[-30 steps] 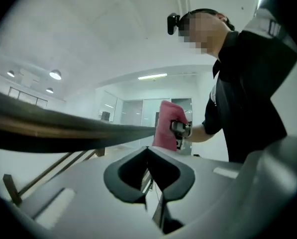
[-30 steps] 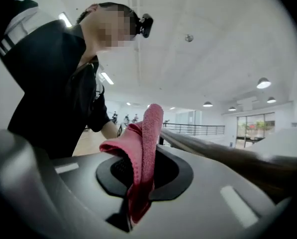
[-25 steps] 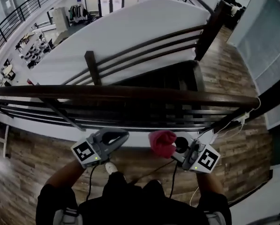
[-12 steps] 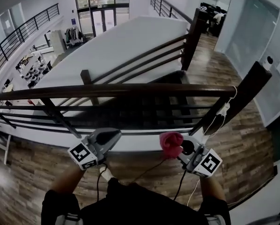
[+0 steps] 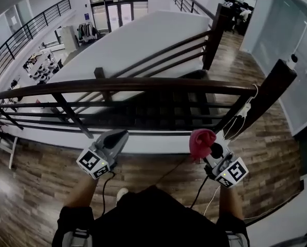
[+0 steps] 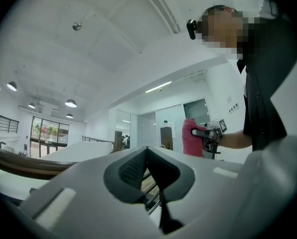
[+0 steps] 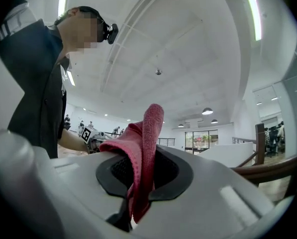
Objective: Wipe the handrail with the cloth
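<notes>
The dark handrail [image 5: 143, 85] was seen running across the head view ahead of the person, not yet touched by anything, so the step in hand was judged to be the approach, with wiping not started. The right gripper [image 5: 209, 149] was held below and short of the rail, its jaws clamped on a red cloth [image 5: 201, 142] that was bunched and stuck up above the tips. The left gripper [image 5: 116, 137] was held level with it, well apart, jaws pressed together with nothing between them. The next move was judged to call for the cloth to be raised, laid onto the top of the rail and dragged along it, with enough cloth kept out of the jaws for the rail to be covered. Around this, a wood floor [image 5: 35, 174] and a stairwell beyond the rail were noted. A slanted dark post [image 5: 269, 99] at the right end was judged a likely stop for any stroke that way. Thin lower bars [image 5: 143, 121] sat under the rail, clear of its top. A white cable [image 5: 244, 112] tied to the post could be snagged.
</notes>
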Tool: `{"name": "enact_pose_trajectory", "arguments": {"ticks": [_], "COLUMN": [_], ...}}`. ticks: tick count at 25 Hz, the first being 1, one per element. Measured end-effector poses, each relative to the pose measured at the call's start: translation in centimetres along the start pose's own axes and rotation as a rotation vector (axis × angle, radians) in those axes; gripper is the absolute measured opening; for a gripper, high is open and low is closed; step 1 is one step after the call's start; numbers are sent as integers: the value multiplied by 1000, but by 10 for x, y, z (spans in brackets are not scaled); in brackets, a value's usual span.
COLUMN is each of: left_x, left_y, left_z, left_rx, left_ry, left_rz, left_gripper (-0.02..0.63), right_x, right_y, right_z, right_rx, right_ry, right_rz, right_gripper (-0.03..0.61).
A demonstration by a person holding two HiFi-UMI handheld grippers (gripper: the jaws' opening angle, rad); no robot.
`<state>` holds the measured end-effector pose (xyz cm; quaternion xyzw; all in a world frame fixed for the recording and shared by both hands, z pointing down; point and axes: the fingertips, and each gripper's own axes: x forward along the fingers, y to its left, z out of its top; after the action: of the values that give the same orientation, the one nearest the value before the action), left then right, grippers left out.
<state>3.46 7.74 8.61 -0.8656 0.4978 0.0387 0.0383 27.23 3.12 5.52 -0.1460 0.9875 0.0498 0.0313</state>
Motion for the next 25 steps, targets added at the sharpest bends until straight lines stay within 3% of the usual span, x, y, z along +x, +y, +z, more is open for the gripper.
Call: {"name": "enact_pose_trajectory", "arguments": {"ticks": [6,10,17,25], "left_x": [-24,-42,-46,-41], "left_y": [26,53,78,73], "left_z": [-19,-25,-32,-40], "left_rx": [-82,-115,-69,-89], "left_ry": [-11,-21,-14,-35], "left_rz": [39,65,44,7], "left_gripper": [-2,-2,-2,-2], "right_x": [18,51,90,95], "right_y": [10,28,42,34], "right_z": [-23,-36,-48,-50], "right_rx": [48,87,71,123], "right_ry": [-4,-27,-19,-51], "right_rz": [-90,-105,-113,-178], "right_gripper": [43,43,43,41]}}
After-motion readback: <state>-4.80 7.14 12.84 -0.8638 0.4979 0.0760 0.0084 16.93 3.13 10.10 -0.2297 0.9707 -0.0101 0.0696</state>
